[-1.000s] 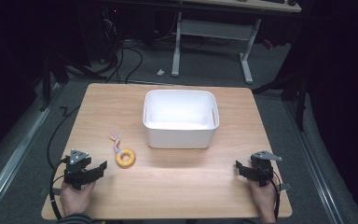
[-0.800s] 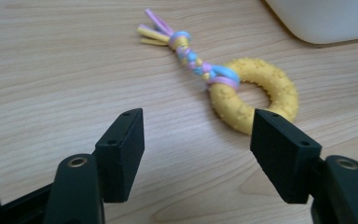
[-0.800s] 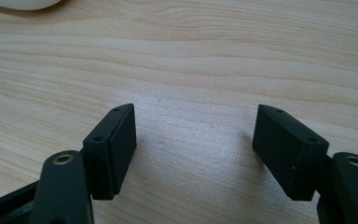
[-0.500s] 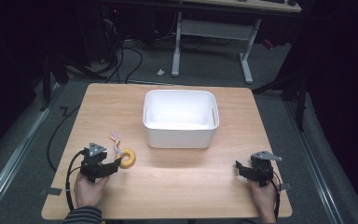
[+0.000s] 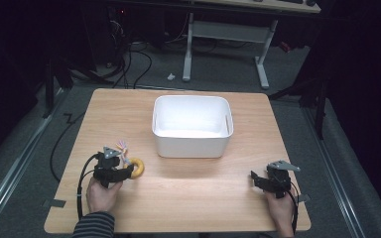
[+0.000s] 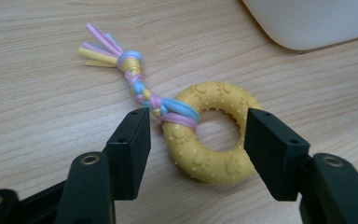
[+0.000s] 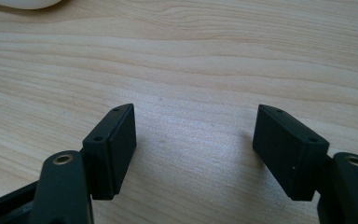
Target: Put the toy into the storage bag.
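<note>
Ring toy (image 6: pixel 209 140) sits flat on the wooden table (image 5: pixel 188 198), front-left of the white bin (image 5: pixel 192 126), near it but not touching. Left gripper (image 6: pixel 196 135) is spread wide with jaws straddling the ring: one jaw just outside the far rim, the other beside the braid knot, neither clearly touching yet. Nothing gripped. Right gripper (image 7: pixel 193 140) is also spread, holding nothing, parked over bare wood at the table's front-right, well apart from the toy. Step in hand, as I read it: close on the ring for a pick, bin being the likely drop. To do it well: come a bit lower and further forward so the pads bite across the ring's full width rather than clipping the near edge; keep the near jaw off the braided tail (image 6: pixel 135 79) or it'll pinch cord and the ring will swing or slip. Close slowly, since the ring looks like soft rubber and should squash a little before it holds. Materials: ring is yellow, matte, doughnut-shaped, with raised paw prints and small studs all over, so decent friction. Tail is a pastel braid in pink, blue and yellow, looped round the ring and ending in a loose frayed tuft; floppy, will dangle on lift. Bin is smooth white plastic with rounded corners, looks empty. Tabletop is light wood grain, smooth.
</note>
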Available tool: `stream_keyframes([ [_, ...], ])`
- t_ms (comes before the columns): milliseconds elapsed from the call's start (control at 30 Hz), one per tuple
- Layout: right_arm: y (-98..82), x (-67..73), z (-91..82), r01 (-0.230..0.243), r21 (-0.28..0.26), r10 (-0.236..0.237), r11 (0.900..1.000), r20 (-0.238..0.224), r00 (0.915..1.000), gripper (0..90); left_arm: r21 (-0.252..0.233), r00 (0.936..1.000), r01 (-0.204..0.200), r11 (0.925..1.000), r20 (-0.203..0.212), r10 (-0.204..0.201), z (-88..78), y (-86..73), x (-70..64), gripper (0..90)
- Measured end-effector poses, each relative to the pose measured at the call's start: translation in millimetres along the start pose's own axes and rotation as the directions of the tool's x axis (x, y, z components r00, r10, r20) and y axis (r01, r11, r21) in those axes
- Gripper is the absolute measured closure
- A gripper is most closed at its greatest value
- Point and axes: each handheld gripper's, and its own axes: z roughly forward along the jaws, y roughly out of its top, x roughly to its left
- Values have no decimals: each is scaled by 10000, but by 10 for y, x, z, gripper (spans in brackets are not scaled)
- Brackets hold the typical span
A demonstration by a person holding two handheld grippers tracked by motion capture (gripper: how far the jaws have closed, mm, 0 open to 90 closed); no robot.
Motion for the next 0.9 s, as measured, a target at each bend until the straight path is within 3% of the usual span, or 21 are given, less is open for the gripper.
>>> stream_keyframes([
  [367,-1,2,-1,-17,6,17,10000,-5,10000,304,783,9991,112,9969,-428,-79,137,85,-18,437],
  [433,-1,2,-1,-16,6,16,10000,-5,10000,305,913,9986,314,9953,-458,-273,163,93,-6,450],
  [900,-1,3,-2,-12,7,12,10000,-17,10000,303,1420,9973,483,9887,-612,-400,256,98,-2,534],
])
